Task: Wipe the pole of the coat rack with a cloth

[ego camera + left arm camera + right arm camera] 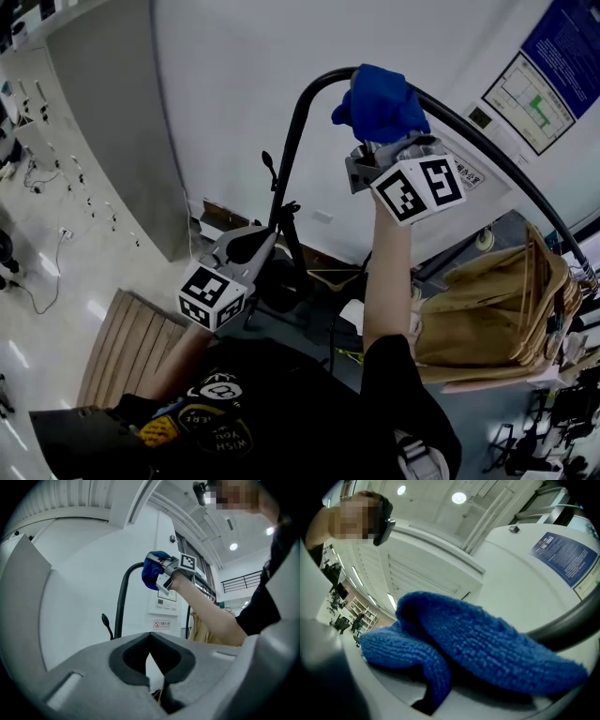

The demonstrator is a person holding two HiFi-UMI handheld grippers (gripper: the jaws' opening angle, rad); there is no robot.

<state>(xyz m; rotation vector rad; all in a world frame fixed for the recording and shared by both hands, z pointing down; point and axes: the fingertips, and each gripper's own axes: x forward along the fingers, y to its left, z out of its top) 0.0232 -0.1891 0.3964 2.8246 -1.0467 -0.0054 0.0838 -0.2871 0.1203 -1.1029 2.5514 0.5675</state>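
The coat rack's black pole [298, 127] rises from the floor and bends into an arc overhead. A blue knitted cloth [380, 101] is pressed onto the top of that arc, and my right gripper [386, 142] is raised and shut on it. In the right gripper view the cloth [478, 644] fills the jaws, with the pole [567, 626] running off to the right. My left gripper [246, 247] hangs lower, left of the pole, shut with nothing in it. The left gripper view shows its closed tips [151, 660], the pole [123, 603] and the cloth [152, 569] beyond.
Beige coats [487, 314] hang on hangers along the rail at the right. A slatted wooden board [127, 349] lies on the floor at lower left. A grey partition [112, 122] stands left, and a blue poster [555, 42] hangs on the white wall.
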